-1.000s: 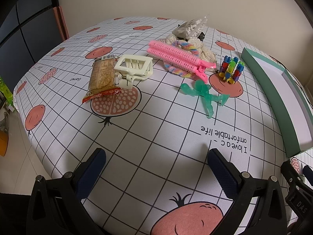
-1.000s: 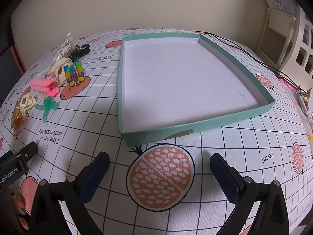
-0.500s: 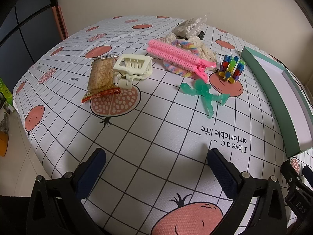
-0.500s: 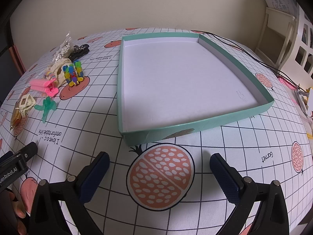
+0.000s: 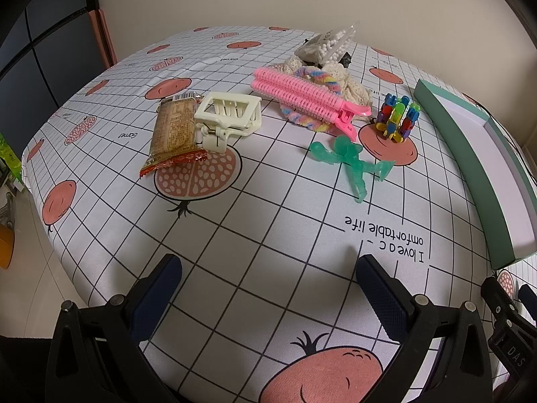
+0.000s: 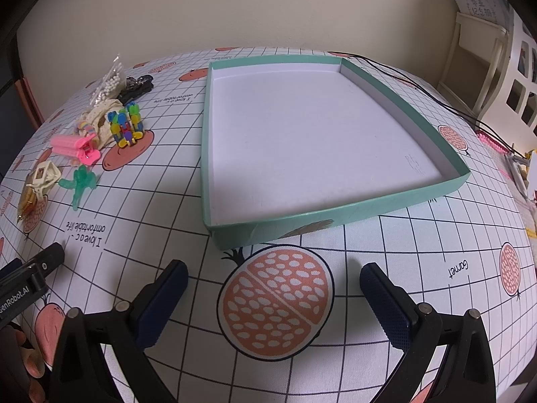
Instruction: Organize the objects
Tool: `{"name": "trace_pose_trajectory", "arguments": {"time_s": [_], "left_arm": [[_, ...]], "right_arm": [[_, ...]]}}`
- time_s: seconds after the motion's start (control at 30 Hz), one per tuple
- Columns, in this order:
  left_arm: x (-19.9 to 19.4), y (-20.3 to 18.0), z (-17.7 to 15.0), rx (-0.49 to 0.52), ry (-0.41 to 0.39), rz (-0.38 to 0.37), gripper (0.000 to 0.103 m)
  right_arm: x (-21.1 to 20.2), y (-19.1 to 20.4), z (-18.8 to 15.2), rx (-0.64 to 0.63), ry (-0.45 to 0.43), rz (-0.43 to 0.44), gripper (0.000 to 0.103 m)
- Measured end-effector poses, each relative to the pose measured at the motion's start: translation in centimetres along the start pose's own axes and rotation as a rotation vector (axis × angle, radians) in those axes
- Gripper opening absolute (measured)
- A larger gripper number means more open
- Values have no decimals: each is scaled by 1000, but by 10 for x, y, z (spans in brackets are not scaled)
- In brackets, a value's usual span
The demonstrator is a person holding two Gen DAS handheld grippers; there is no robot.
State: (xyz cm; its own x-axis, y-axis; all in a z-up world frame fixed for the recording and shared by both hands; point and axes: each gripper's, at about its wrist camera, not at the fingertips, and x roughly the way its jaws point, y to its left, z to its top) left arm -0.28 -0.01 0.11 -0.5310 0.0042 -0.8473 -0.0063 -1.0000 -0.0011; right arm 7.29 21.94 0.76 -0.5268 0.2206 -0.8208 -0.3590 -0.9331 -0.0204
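Note:
A cluster of small items lies on the patterned tablecloth ahead of my left gripper (image 5: 268, 268), which is open and holds nothing: a snack packet (image 5: 173, 131), a cream claw clip (image 5: 228, 116), a pink hair roller clip (image 5: 302, 95), a rainbow scrunchie (image 5: 322, 79), a green clip (image 5: 352, 161), coloured mini clips (image 5: 397, 119) and a bag of white beads (image 5: 329, 45). A shallow teal box (image 6: 335, 211) with a white inside sits just beyond my right gripper (image 6: 273, 278), which is also open with nothing in it.
A black cable (image 6: 419, 84) runs along the table behind the teal box. White furniture (image 6: 483, 67) stands off the table's right. The table's left edge drops to the floor (image 5: 20, 262). The other gripper's body (image 6: 23, 282) shows at the lower left of the right wrist view.
Both views have shifted only slightly; the left gripper edged a little towards the items. No object has moved and both grippers stay open.

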Motion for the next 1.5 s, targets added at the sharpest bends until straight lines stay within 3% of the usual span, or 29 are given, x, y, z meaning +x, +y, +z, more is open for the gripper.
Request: {"name": "trace_pose_trajectory", "arguments": {"time_s": [0.2,0.33,0.6,0.77,1.0,1.07,1.13,1.27,1.5], "left_arm": [[-1,1,3,-13,21,-28,103],[-3,7,15,-70,64,-86,103],[-40,21,81,-102,6,-62,103],[-46,46,128,-153,22,-38,103],[2,81,151,-259,139,15,102],[15,86,152,-280,177,27,93],[27,92,153,-293,210,31,92],[41,100,156,-295,232,90,91],[58,109,149,-335,281,69,80]], "right_arm": [[-2,0,3,3,18,21,103],[-26,6,14,3,-44,44,103],[-69,34,73,-62,-111,120,103],[-71,63,118,-119,-92,165,103],[-36,93,151,-193,-22,189,101],[-18,99,156,-218,15,161,97],[-2,103,158,-243,47,159,96],[23,109,163,-258,96,176,94],[51,116,156,-246,161,215,91]]}}
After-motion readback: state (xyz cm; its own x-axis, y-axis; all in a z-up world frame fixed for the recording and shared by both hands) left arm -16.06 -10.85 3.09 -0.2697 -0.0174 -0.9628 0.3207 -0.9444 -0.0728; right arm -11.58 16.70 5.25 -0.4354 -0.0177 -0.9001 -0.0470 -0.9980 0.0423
